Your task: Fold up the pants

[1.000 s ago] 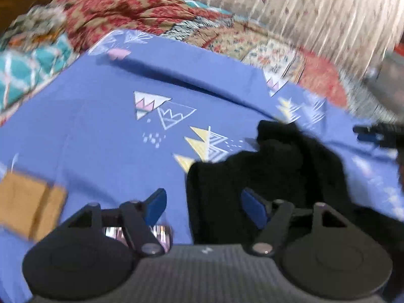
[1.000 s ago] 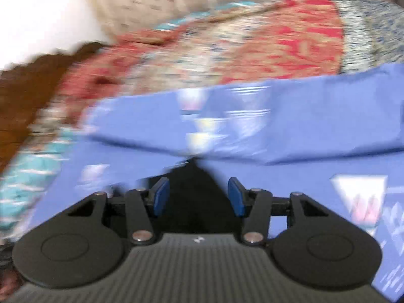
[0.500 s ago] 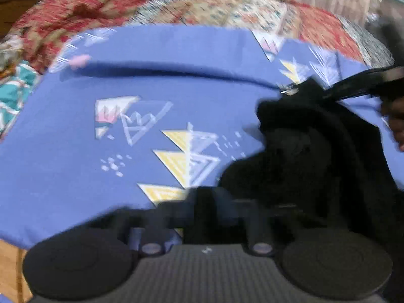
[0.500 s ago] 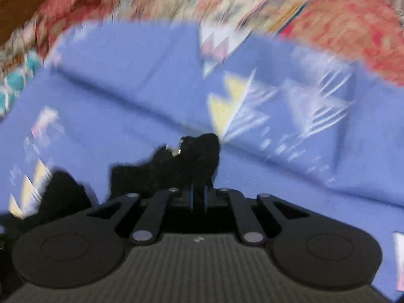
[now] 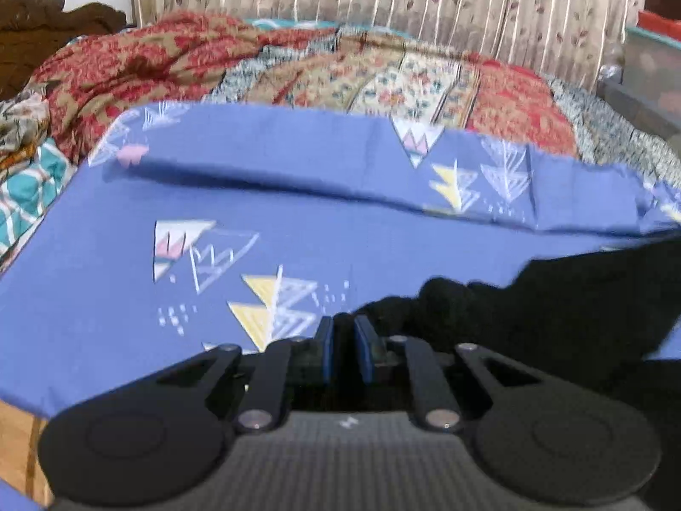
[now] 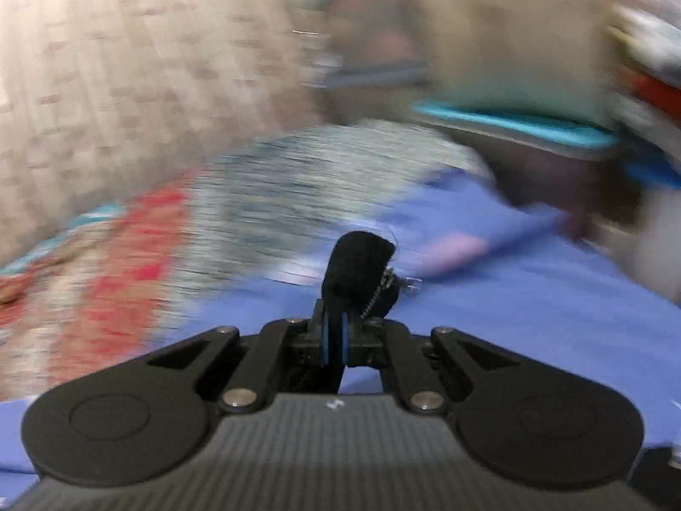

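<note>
The black pants [image 5: 566,298] lie bunched on the blue patterned sheet [image 5: 255,196] at the right of the left wrist view. My left gripper [image 5: 341,347] is shut on an edge of the pants, with black cloth between its blue pads. In the right wrist view my right gripper [image 6: 334,338] is shut on another part of the pants [image 6: 359,268]; a fold with a zipper sticks up past the fingertips. That view is blurred by motion.
A red and beige patterned quilt [image 5: 298,72] lies beyond the sheet, with a striped floral curtain [image 5: 404,0] behind it. A teal patterned cloth [image 5: 25,187] is at the left. A wooden edge [image 5: 17,447] shows at the lower left. Blurred furniture [image 6: 532,127] stands to the right.
Both grippers were open a second ago and have since shut on the pants. The right gripper has swung to the right, pulling the cloth out sideways.
</note>
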`<state>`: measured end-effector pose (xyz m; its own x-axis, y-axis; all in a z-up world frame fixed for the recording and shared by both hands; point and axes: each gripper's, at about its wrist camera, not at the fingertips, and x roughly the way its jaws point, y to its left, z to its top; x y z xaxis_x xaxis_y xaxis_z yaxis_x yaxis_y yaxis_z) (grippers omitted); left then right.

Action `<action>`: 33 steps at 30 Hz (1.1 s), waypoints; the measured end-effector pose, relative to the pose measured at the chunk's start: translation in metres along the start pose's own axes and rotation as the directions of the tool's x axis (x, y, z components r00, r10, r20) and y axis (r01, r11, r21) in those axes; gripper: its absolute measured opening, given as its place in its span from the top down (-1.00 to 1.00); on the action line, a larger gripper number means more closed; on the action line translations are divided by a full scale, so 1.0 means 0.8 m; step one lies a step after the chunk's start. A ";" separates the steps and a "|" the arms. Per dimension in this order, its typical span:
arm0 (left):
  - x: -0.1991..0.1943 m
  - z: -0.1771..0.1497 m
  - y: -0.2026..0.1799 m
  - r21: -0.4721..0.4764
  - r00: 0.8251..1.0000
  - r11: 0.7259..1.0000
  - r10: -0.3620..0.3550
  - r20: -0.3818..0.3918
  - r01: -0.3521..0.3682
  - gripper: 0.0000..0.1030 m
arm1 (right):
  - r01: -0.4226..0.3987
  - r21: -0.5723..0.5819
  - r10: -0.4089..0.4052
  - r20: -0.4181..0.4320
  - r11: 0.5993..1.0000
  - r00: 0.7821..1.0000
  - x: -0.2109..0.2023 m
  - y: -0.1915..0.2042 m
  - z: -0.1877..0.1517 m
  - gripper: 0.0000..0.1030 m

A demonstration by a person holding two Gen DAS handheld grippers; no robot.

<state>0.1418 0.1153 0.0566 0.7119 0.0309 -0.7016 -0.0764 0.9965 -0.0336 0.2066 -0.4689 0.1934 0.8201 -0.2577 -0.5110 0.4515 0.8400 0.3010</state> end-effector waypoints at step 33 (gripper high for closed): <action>0.090 -0.017 -0.110 0.501 1.000 0.865 -0.005 0.025 -0.008 0.82 | 0.077 0.125 -0.028 -0.354 0.989 0.935 0.073 -0.047 -0.042 0.06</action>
<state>0.1903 0.0288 -0.0011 0.7295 0.0280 -0.6834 0.2781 0.9007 0.3337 0.2253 -0.4993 0.1251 0.6297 -0.0954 -0.7710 0.5537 0.7512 0.3593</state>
